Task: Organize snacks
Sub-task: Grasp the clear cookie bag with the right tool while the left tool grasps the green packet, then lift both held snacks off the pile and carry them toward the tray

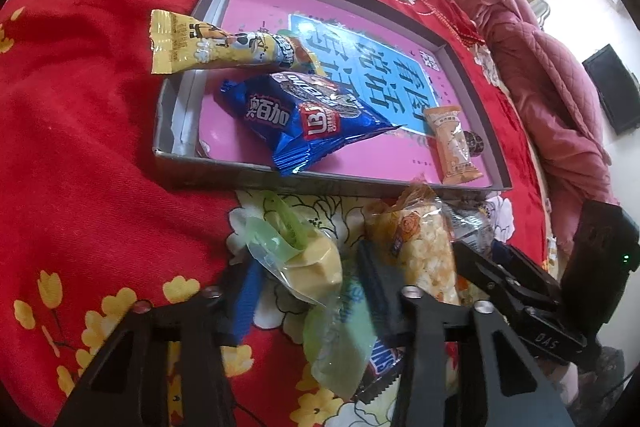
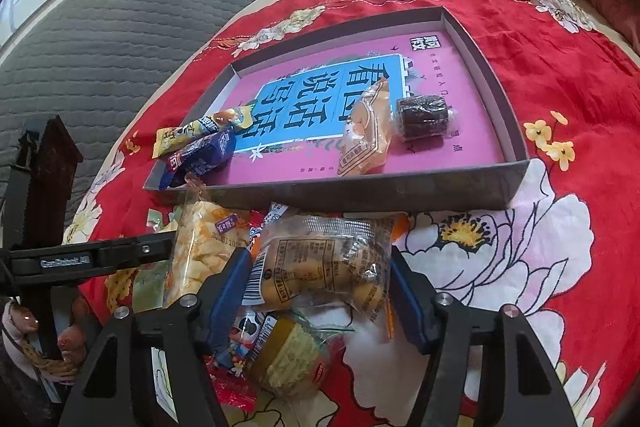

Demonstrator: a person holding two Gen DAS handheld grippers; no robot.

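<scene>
A grey shallow box point(image 1: 256, 175) point(image 2: 492, 183) with a pink printed floor lies on the red bedspread. In it are a yellow packet point(image 1: 216, 45) hanging over the left rim, a blue packet point(image 1: 308, 119), an orange packet point(image 1: 454, 143) point(image 2: 368, 131) and a dark round snack point(image 2: 424, 117). My left gripper point(image 1: 310, 275) has its fingers around a green-wrapped yellow snack point(image 1: 308, 267) in front of the box. My right gripper point(image 2: 320, 275) has its fingers closed against a clear bag of yellow pastries point(image 2: 320, 263). A puffed-rice bar point(image 1: 420, 251) point(image 2: 200, 247) lies between them.
More loose snacks lie under the grippers: a dark Snickers bar point(image 1: 384, 367), a red wrapper point(image 2: 236, 387) and a yellow jar-like snack point(image 2: 288, 359). A grey quilted mattress point(image 2: 120, 39) is to the left, a pink quilt point(image 1: 540, 67) to the right.
</scene>
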